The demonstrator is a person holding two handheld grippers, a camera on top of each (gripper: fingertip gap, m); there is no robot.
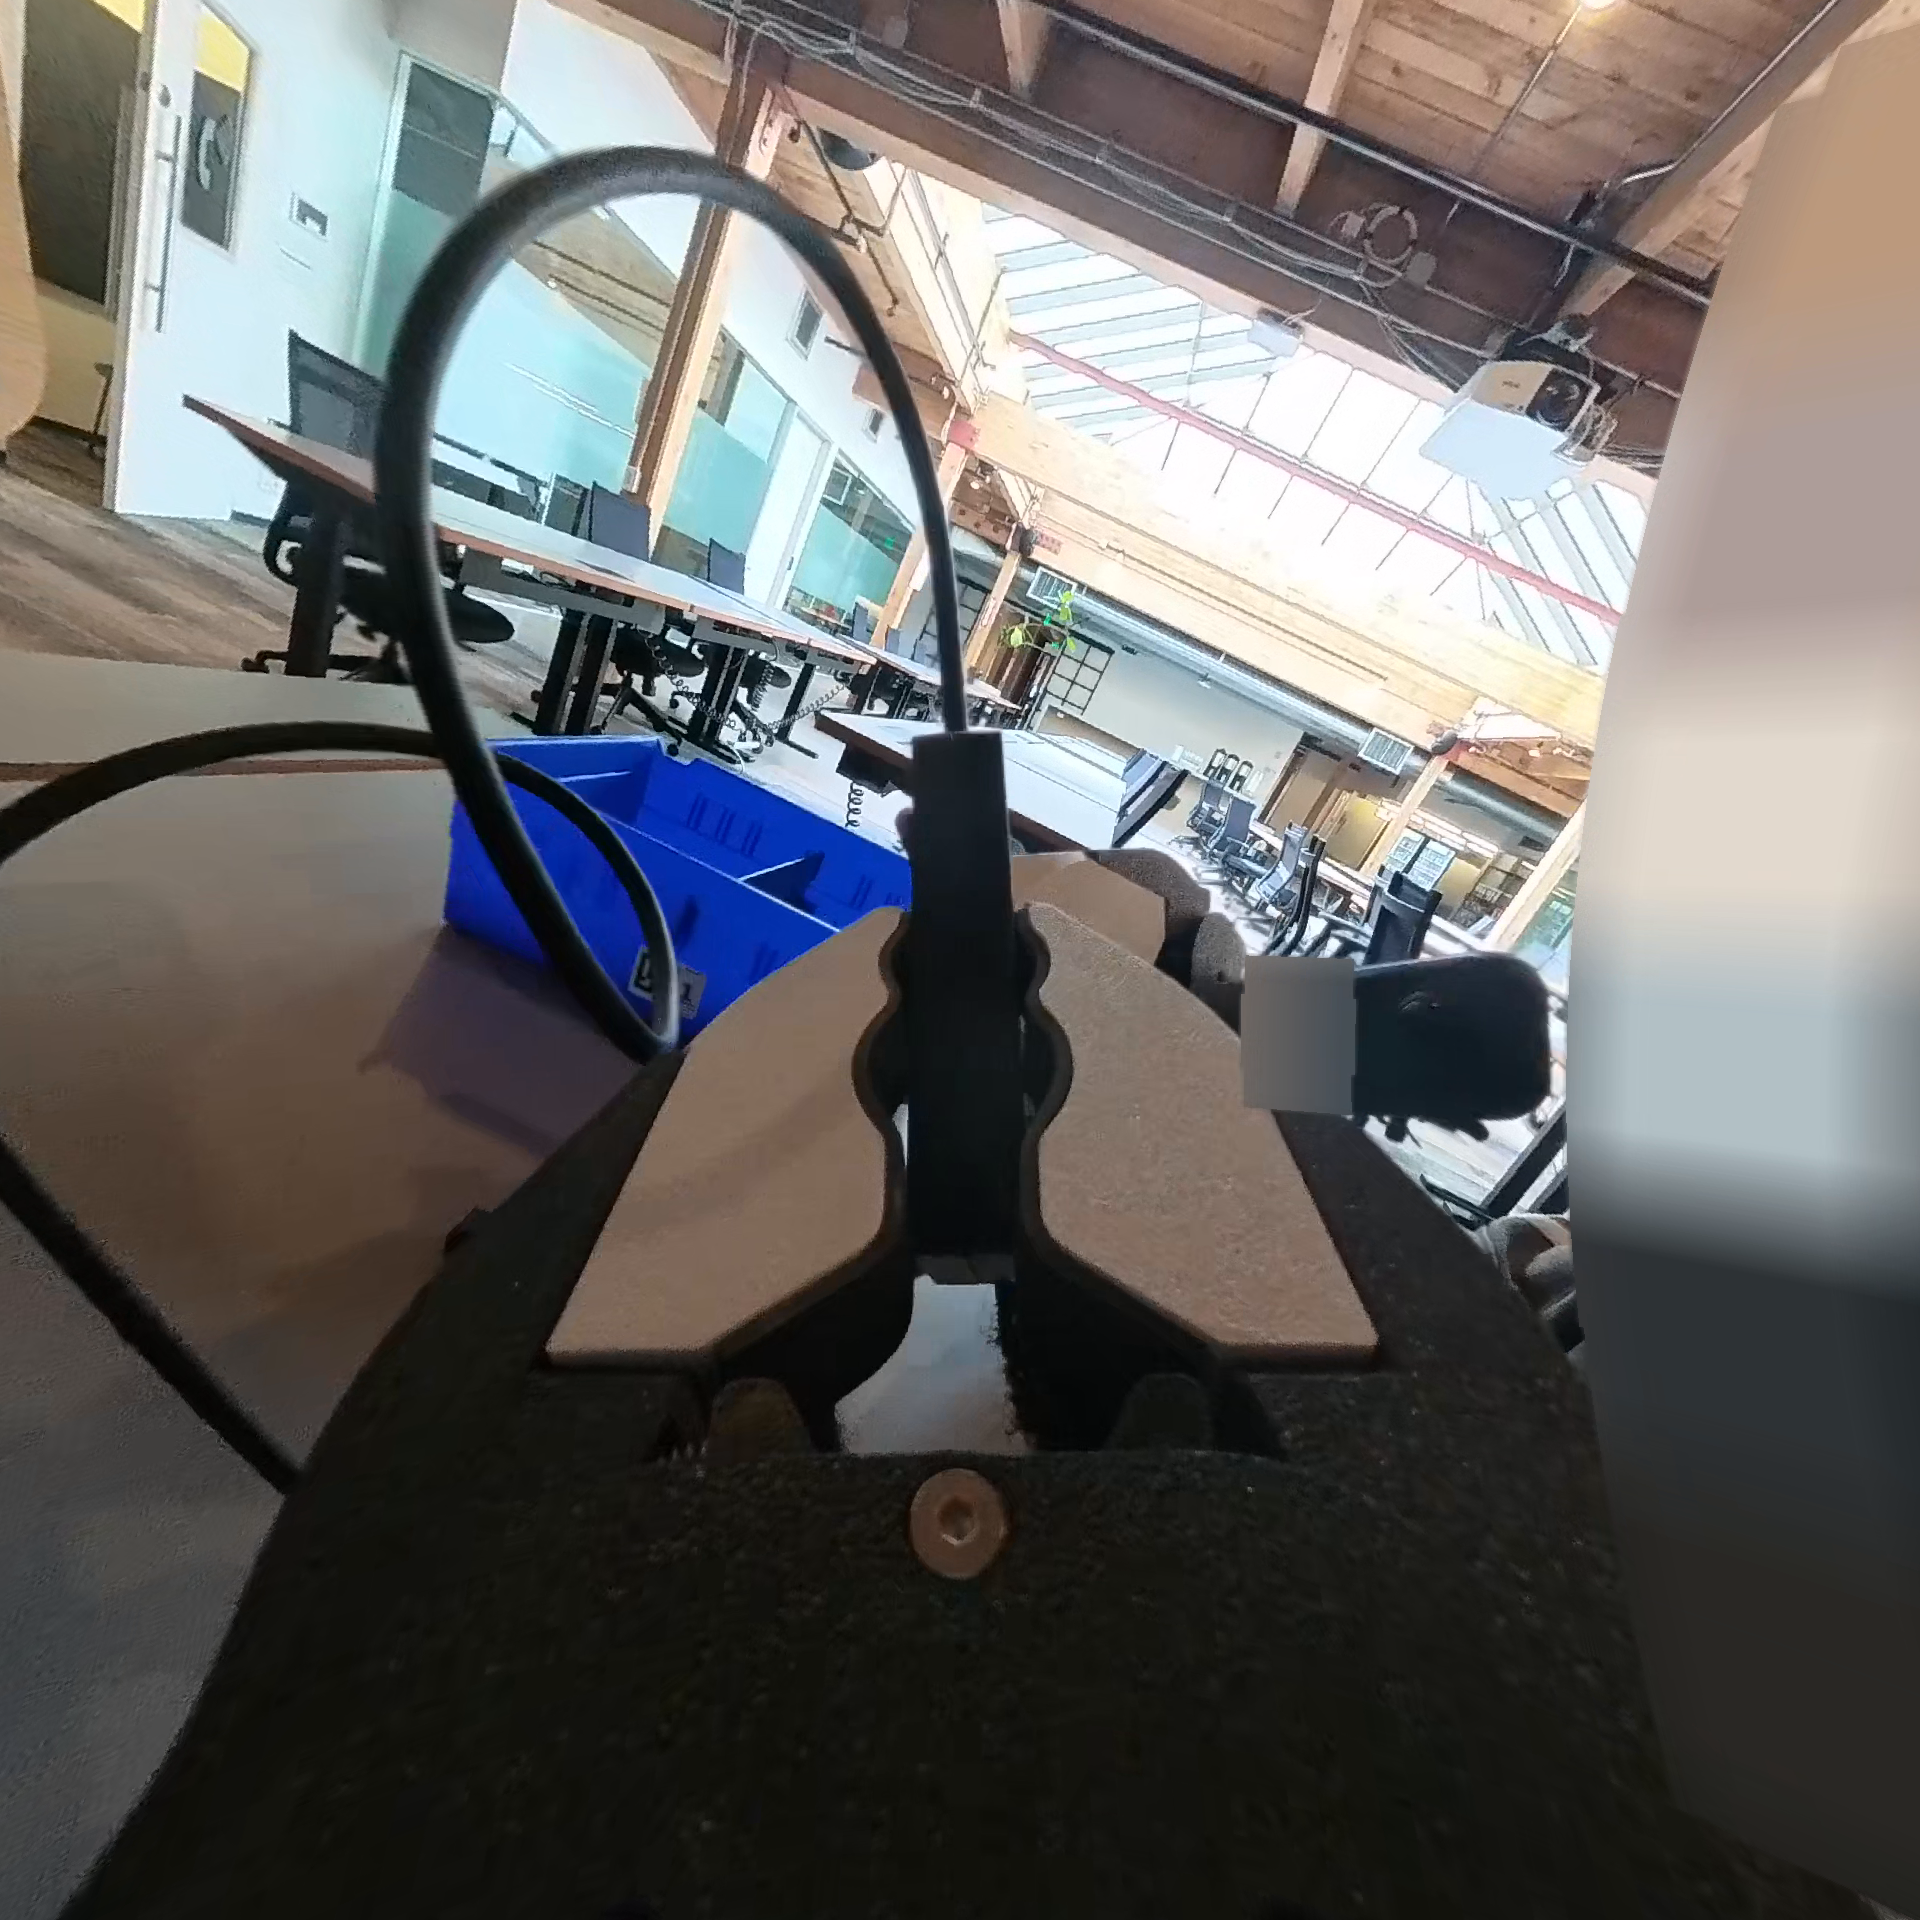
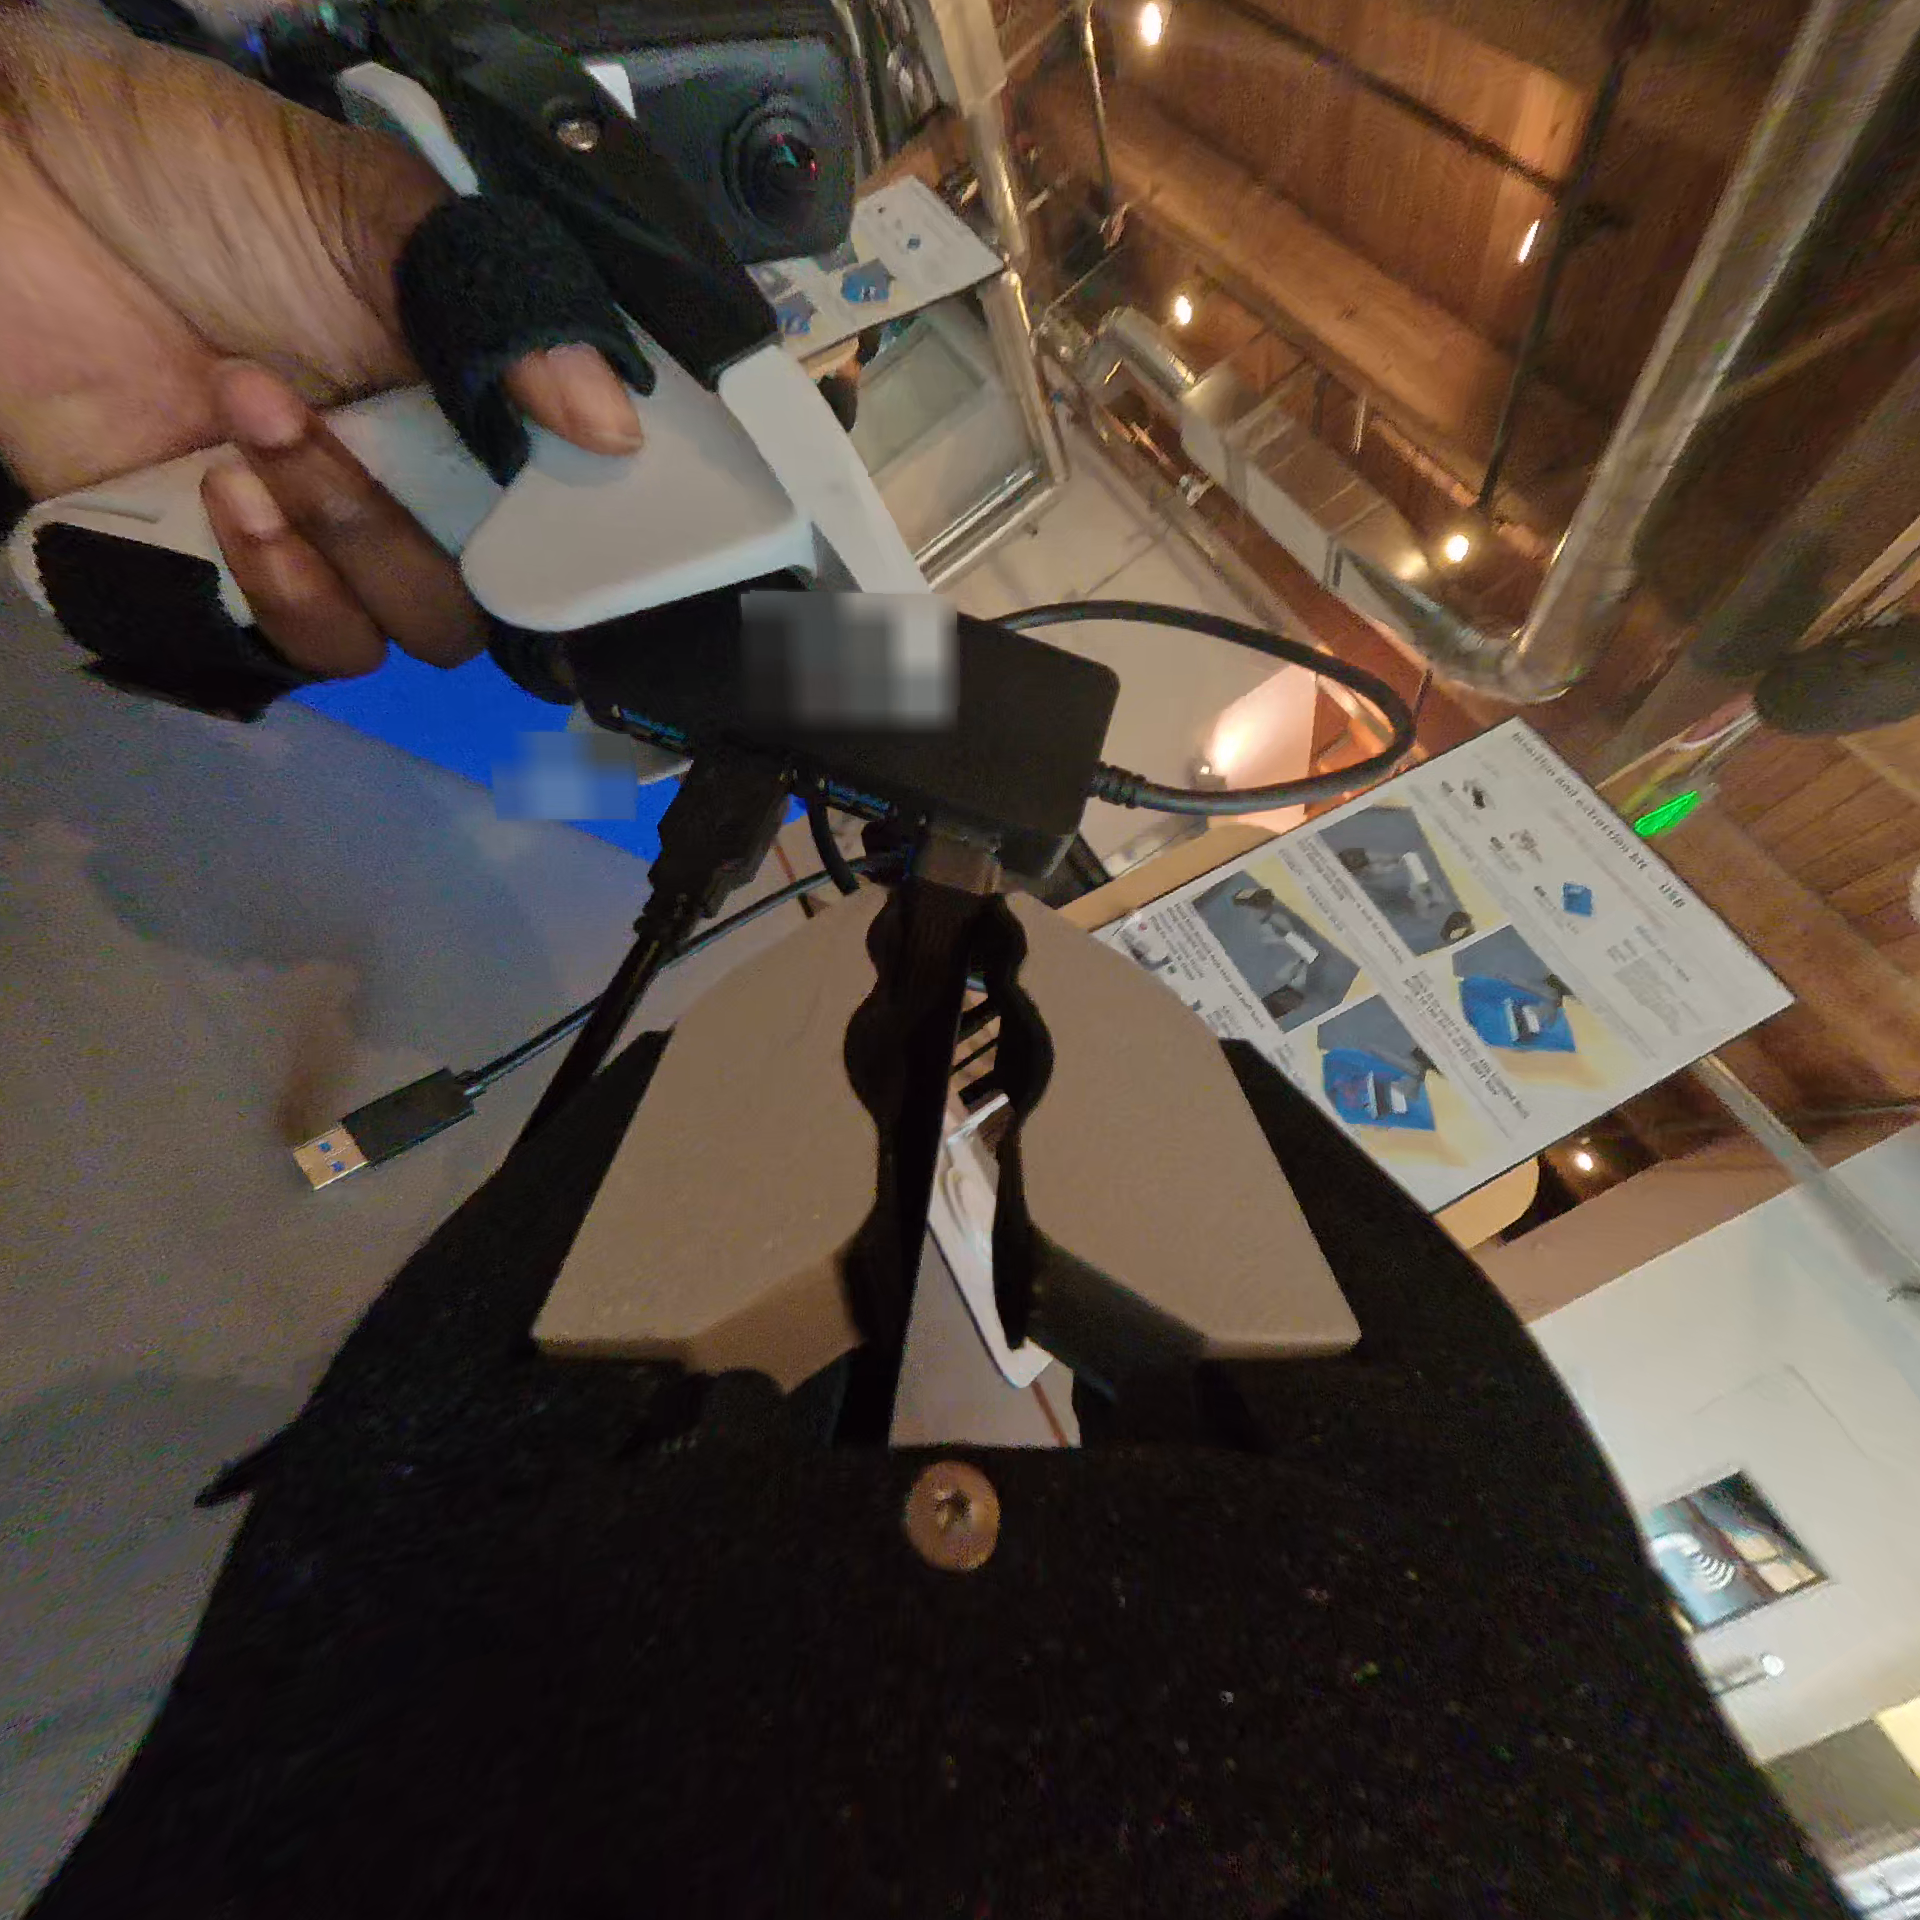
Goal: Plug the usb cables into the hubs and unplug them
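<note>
My left gripper (image 1: 961, 1081) pinches the hub (image 1: 958, 987); my right gripper (image 2: 935, 1039) pinches a plug (image 2: 961, 868) at its port. Next, I judge: push straight home or draw it out.

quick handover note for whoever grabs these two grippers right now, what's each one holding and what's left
Left gripper: jaws shut on the black rectangular usb hub, held up off the grey table; its own black cord loops overhead.
Right gripper: jaws shut on a black usb plug whose metal tip is at a hub port; how deep it sits cannot be told.
Another black plug looks already plugged into the hub. One loose black cable with a blue-tipped connector lies on the table. Blue plastic bin stands behind.
Left: finish this plug, plug the loose cable, then unplug all.
</note>
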